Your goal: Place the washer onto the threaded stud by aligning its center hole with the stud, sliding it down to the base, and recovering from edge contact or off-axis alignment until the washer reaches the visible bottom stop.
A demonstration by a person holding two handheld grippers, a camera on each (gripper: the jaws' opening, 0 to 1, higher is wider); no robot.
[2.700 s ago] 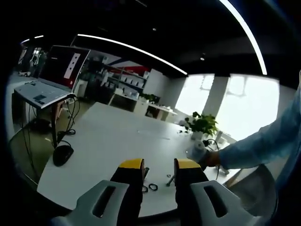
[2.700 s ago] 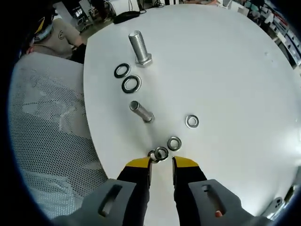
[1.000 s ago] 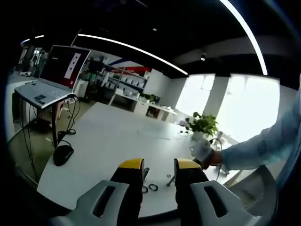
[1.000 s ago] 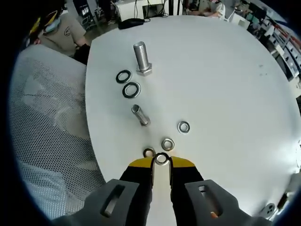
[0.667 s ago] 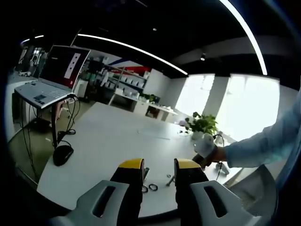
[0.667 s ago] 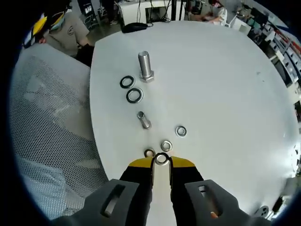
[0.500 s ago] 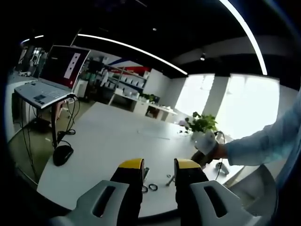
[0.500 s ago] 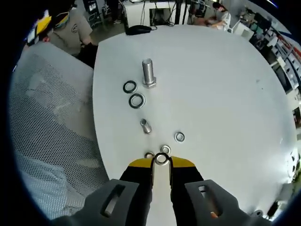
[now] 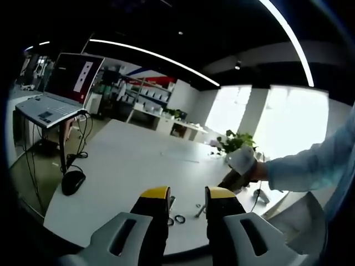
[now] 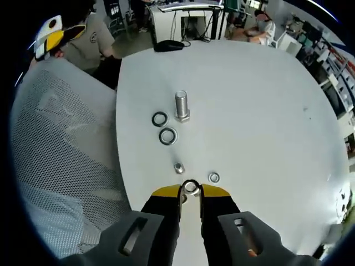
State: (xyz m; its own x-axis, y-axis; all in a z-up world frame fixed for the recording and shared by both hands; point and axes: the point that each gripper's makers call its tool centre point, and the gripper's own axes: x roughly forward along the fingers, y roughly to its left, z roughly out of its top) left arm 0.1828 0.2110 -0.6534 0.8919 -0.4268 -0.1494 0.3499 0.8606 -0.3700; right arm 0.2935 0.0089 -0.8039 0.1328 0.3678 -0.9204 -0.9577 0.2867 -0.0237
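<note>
In the right gripper view my right gripper (image 10: 189, 192) is shut on a small silver washer (image 10: 191, 187), held above the white table (image 10: 260, 111). A large threaded bolt (image 10: 182, 105) stands head-down farther ahead. Beside it lie a dark washer (image 10: 160, 118) and a silver washer (image 10: 168, 136). A small stud (image 10: 178, 167) and another washer (image 10: 214, 178) sit just beyond my fingertips. In the left gripper view my left gripper (image 9: 187, 195) is open and holds nothing. It stays low at the table edge, with a washer (image 9: 180, 219) between its jaws' lines.
A grey mesh chair (image 10: 61, 166) borders the table on the left. A gloved hand (image 9: 242, 159) with a blue sleeve (image 9: 310, 166) hovers over the table. A black mouse (image 9: 73, 180), a laptop (image 9: 47, 108) and a potted plant (image 9: 236, 143) lie beyond.
My right gripper has shut on a washer and lifted it off the table, so the bolt and loose washers look smaller. The gloved hand rose. My left gripper has stayed still.
</note>
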